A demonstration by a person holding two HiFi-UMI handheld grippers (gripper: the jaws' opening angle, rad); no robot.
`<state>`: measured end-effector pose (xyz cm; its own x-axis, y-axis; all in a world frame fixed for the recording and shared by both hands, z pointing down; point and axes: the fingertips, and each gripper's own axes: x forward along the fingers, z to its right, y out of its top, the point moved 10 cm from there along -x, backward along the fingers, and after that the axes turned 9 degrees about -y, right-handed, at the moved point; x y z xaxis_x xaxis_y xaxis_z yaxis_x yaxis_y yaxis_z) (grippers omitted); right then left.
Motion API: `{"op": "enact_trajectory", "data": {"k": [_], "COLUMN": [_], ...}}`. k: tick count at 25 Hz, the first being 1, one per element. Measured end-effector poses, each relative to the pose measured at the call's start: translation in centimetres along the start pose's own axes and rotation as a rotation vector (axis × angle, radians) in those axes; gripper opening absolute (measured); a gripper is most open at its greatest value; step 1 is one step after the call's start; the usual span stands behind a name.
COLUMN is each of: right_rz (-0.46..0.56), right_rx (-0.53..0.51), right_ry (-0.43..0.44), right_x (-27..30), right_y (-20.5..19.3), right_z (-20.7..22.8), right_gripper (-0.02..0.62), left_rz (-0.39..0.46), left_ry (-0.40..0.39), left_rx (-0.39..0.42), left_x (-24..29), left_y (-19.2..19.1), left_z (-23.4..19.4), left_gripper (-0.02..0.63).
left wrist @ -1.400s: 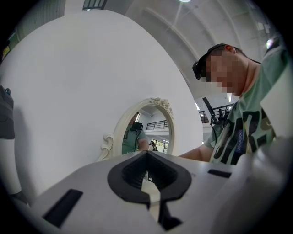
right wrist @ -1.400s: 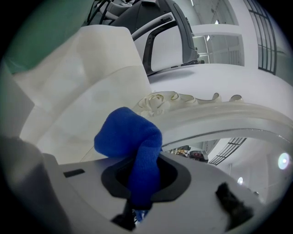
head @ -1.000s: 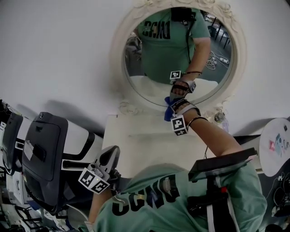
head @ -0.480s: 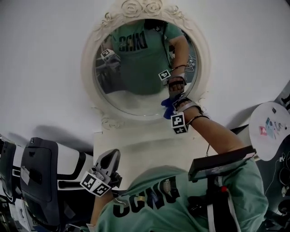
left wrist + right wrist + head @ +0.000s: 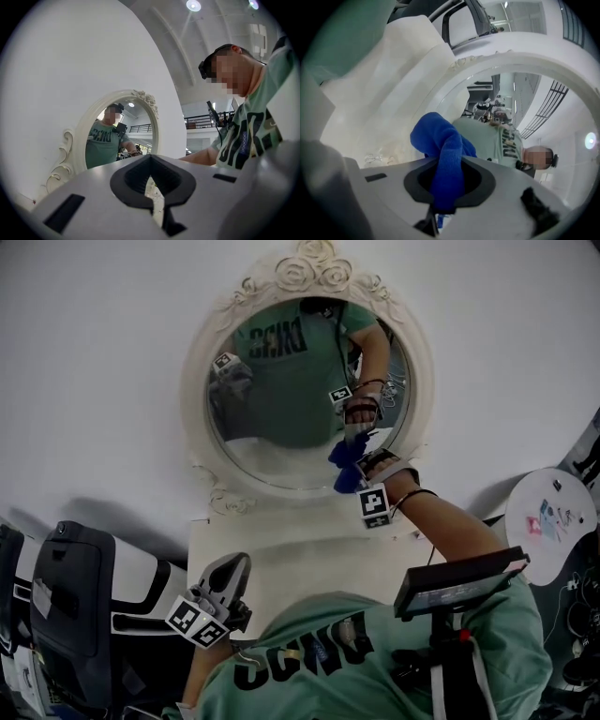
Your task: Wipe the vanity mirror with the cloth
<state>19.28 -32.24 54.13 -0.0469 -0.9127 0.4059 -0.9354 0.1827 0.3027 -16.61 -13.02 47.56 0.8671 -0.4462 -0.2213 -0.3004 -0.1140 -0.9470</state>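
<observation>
The right gripper (image 5: 356,474) was clamped on the blue cloth (image 5: 345,465). In the right gripper view the jaws of the gripper (image 5: 447,190) pinched a fold of the cloth (image 5: 443,150), w/ a loose bunch sticking out past the tips, so soft fabric rather than hard plastic would meet the glass. The cloth sat at the lower right of the vanity mirror (image 5: 272,418), just inside the ornate white frame. It seemed to be pressed on the glass, since cloth and reflection met in the head view, though the contact itself was too small to confirm.

The right arm reached fwd and up across the desk (image 5: 281,559), elbow bent, wrist cocked toward the mirror, marker cube facing the camera.

The left gripper (image 5: 227,576) was low by the person's chest, near the front edge of the desk and well apart from the mirror, prob. parked out of the way. Its jaws (image 5: 151,187) were together w/ nothing between them.
</observation>
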Motion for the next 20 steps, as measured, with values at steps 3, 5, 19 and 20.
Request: {"op": "enact_trajectory", "data": {"k": [3, 5, 19, 20], "right_rz": [0.109, 0.189, 0.356, 0.352], "right_rx": [-0.033, -0.070, -0.188, -0.189], "right_ry": [-0.077, -0.110, -0.192, -0.191], "right_x": [0.2, 0.8, 6.7, 6.7], "right_y": [4.1, 7.8, 21.4, 21.2], "right_z": [1.9, 2.9, 5.4, 5.2], "right_gripper": [0.051, 0.051, 0.051, 0.051], "left_rz": [0.017, 0.033, 0.064, 0.060], "left_ry": [0.029, 0.074, 0.335, 0.328], "left_rx": [0.007, 0.008, 0.012, 0.013], "left_x": [-1.8, -3.5, -14.0, -13.8], "left_y": [0.3, 0.4, 1.6, 1.7], "left_z": [0.0, 0.3, 0.9, 0.8], "left_gripper": [0.000, 0.000, 0.000, 0.000]}}
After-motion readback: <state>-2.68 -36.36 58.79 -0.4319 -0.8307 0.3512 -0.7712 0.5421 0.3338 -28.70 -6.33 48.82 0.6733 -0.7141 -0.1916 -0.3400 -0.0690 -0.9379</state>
